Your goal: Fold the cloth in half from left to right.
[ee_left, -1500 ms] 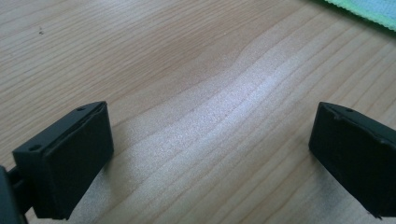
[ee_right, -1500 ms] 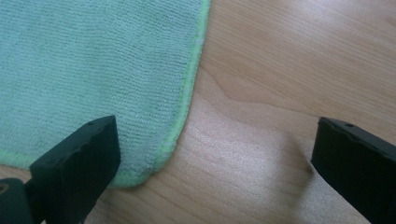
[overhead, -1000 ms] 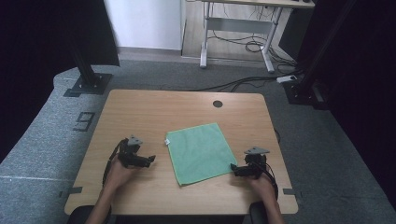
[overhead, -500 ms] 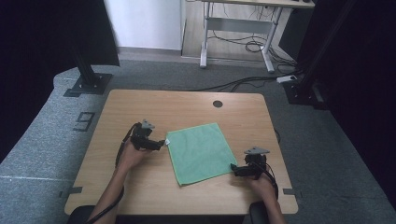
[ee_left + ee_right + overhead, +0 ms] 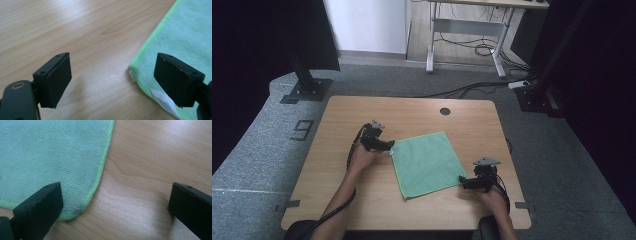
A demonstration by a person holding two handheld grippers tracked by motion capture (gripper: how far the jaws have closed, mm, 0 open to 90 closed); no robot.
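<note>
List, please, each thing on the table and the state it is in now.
green cloth: spread flat, unfolded, both grippers at its corners.
left gripper: jaws open, just been closing, cloth corner between them, not pinched.
right gripper: jaws open, astride a cloth corner.
table: bears the cloth.

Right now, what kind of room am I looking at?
Probably a lab or recording workspace: a bare wooden table on grey carpet, black stands at its far corners, and loose cables under a desk behind.
</note>
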